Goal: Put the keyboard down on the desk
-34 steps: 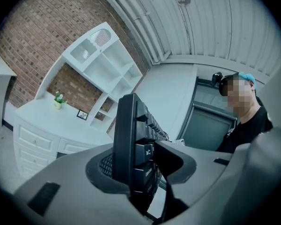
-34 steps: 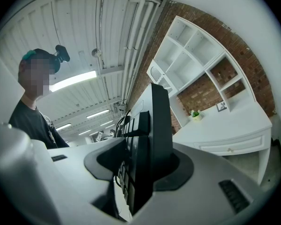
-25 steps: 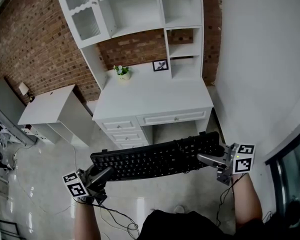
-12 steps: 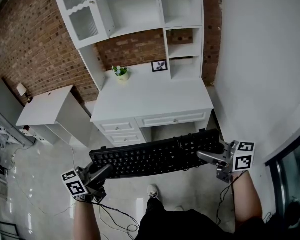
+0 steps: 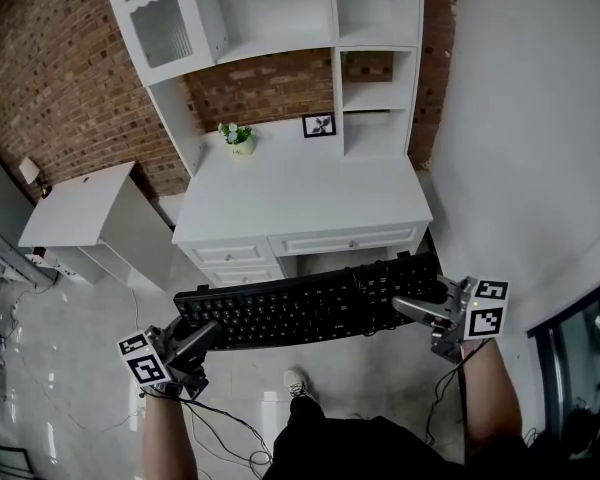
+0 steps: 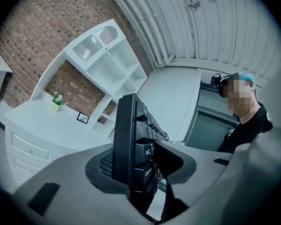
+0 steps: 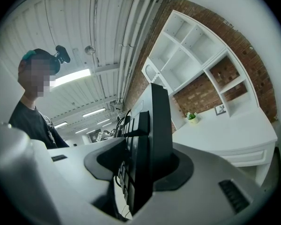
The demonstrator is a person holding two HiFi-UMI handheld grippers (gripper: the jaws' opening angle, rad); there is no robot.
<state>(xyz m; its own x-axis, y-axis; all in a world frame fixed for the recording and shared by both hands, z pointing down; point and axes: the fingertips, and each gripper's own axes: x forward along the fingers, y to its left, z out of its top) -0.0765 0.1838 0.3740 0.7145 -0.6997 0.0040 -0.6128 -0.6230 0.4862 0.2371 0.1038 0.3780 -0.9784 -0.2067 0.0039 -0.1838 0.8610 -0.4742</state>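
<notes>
held: long black plastic keyboard (image 5: 315, 306), clamped at either end by left gripper (image 5: 192, 340) and right gripper (image 5: 420, 311) | place: aloft before white wooden desk (image 5: 305, 193) | left: carry over desktop, lower, release

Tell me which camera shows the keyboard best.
The head view: the keyboard shows in full length between the left gripper and right gripper. Each gripper view shows only one end, edge-on between its jaws.

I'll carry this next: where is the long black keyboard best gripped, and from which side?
At its two short ends, one tool from each side. The long, thin black plastic keyboard hangs level that way: the left tool and right tool each clamp an end edge, keys and underside between the jaws.
</notes>
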